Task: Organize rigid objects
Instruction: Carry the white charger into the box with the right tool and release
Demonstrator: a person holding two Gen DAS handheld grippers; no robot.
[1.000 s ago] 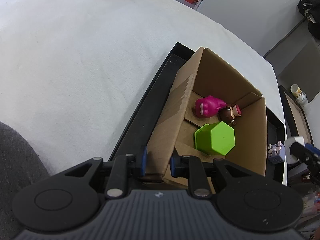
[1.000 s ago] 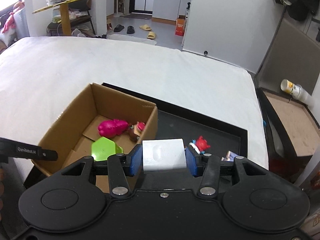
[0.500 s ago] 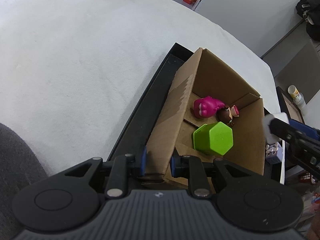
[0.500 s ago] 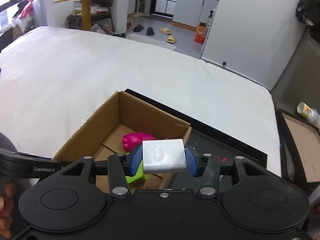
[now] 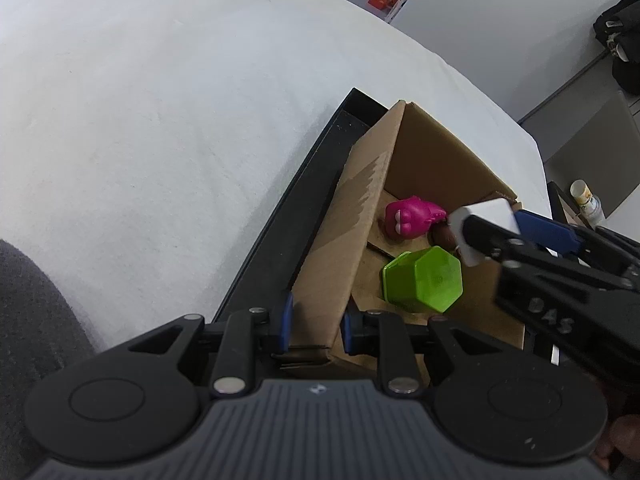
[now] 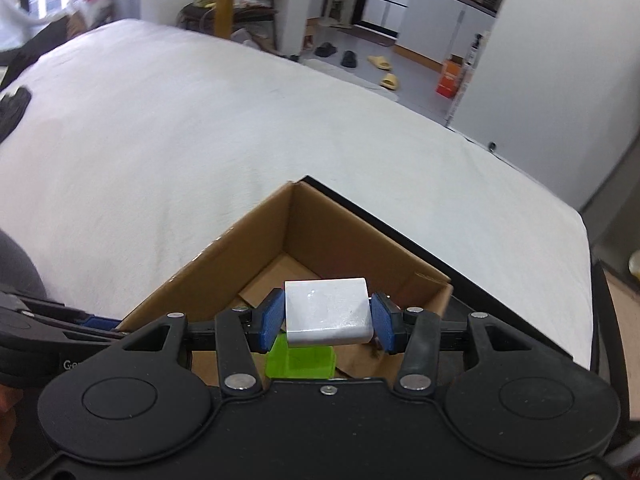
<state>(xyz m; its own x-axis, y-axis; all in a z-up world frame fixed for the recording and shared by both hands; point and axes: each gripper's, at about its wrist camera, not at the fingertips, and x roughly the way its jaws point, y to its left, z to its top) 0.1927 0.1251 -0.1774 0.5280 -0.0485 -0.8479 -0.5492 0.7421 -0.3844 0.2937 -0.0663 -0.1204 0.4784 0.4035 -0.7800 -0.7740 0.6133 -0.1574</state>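
Observation:
A cardboard box (image 5: 372,208) stands in a black tray (image 5: 280,236) on the white bed. My left gripper (image 5: 314,326) is shut on the box's near wall. Inside lie a green hexagonal block (image 5: 424,280), a pink toy (image 5: 412,220) and a small brown figure (image 5: 442,234). My right gripper (image 6: 326,318) is shut on a white block (image 6: 326,314) and holds it above the box's inside, over the green block (image 6: 300,362). The white block (image 5: 486,224) also shows in the left wrist view, held over the figure.
The white bed cover (image 6: 200,128) spreads wide to the left and behind the box (image 6: 320,240). The tray's rim (image 6: 460,264) runs along the box's far side. A floor with slippers (image 6: 384,64) and an orange box (image 6: 450,78) lies beyond the bed.
My right gripper has carried the white block leftward from over the tray to above the box's inside. My left gripper has kept its hold on the box wall.

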